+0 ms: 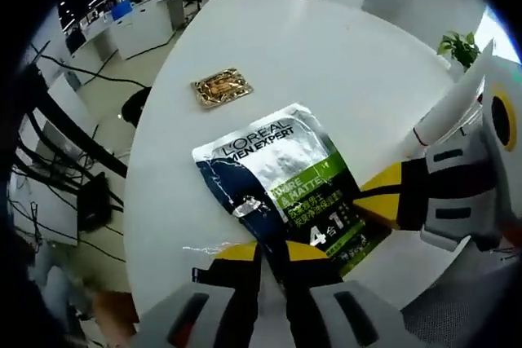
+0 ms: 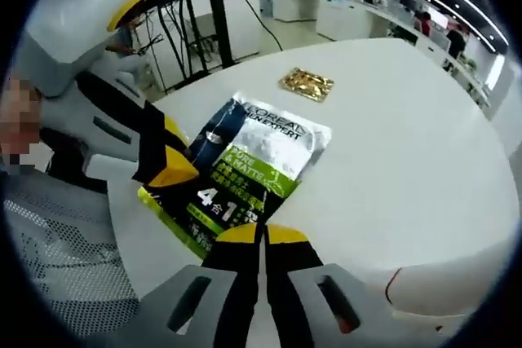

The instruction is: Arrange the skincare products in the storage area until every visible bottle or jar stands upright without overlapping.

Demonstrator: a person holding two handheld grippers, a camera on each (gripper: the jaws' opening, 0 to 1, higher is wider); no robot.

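A flat L'Oreal Men Expert sachet (image 1: 277, 189), silver, blue and green, lies low over the round white table (image 1: 326, 55). My left gripper (image 1: 272, 252) is shut on its near edge. My right gripper (image 1: 377, 195) comes in from the right and pinches the sachet's green side. In the right gripper view the sachet (image 2: 245, 169) reaches down to my right gripper (image 2: 262, 235), which is shut on its corner, while the left gripper (image 2: 167, 167) clamps its left edge. A white tube (image 1: 447, 110) with a red band lies at the right; the same white tube (image 2: 444, 281) shows low right.
A small gold foil packet (image 1: 222, 87) lies further along the table, also the gold packet (image 2: 307, 84). Beyond the table's edge are cables, a black stand (image 2: 216, 14), office desks and a potted plant (image 1: 458, 45). A mesh chair (image 2: 65, 266) stands close at the left.
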